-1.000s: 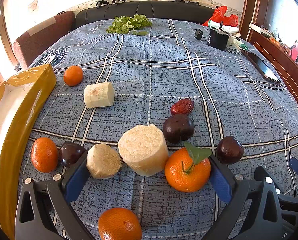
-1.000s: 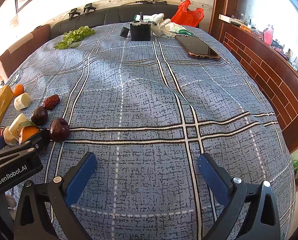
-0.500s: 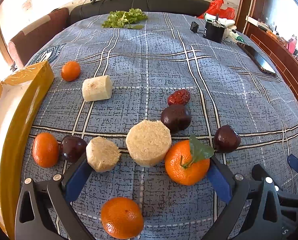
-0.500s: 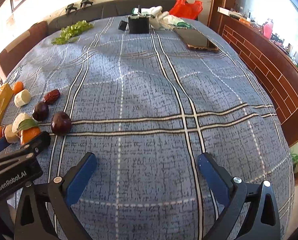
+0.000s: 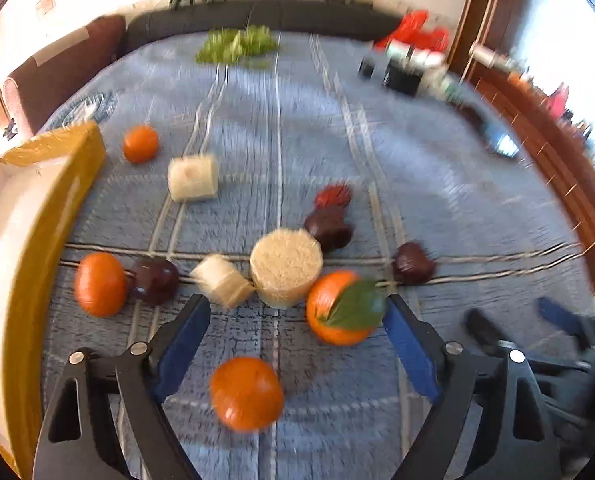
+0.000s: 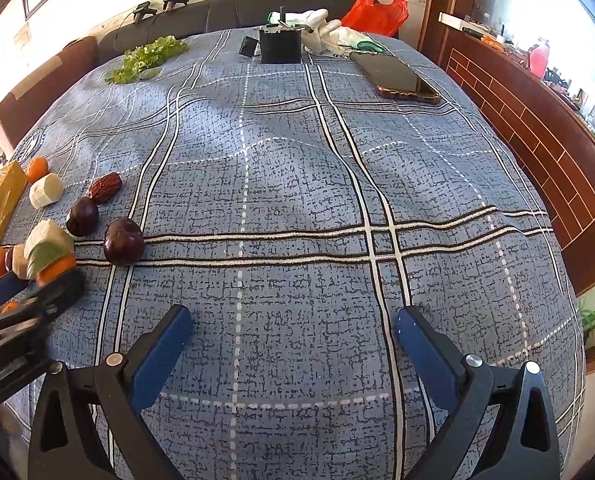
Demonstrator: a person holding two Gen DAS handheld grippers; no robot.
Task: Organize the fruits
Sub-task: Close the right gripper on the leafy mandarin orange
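Fruit lies scattered on a blue plaid cloth [image 5: 437, 184]. My left gripper [image 5: 293, 304] hovers over a cluster and its jaws are closing, pressing on nothing. A leafed orange [image 5: 343, 308] sits just inside the right finger, a small cane piece [image 5: 221, 280] near the left one, and a big cane piece [image 5: 285, 266] between and beyond them. Another orange [image 5: 246, 392] lies lower between the jaws. Dark plums [image 5: 329, 228] [image 5: 413, 268] [image 5: 155, 280], a red date [image 5: 333, 196], two more oranges [image 5: 99, 284] [image 5: 139, 144] and a cane piece [image 5: 193, 178] lie around. My right gripper [image 6: 293, 316] is open over bare cloth.
A yellow-rimmed box [image 5: 57, 208] borders the fruit on the left. At the far end lie lettuce [image 6: 145, 56], a black box [image 6: 279, 46], a phone [image 6: 397, 78] and a red bag [image 6: 373, 12]. A wooden ledge [image 6: 537, 152] runs along the right.
The left gripper has drawn back and up from the cluster, its jaws have narrowed, and its view is now blurred. The fruit and the right gripper have not moved.
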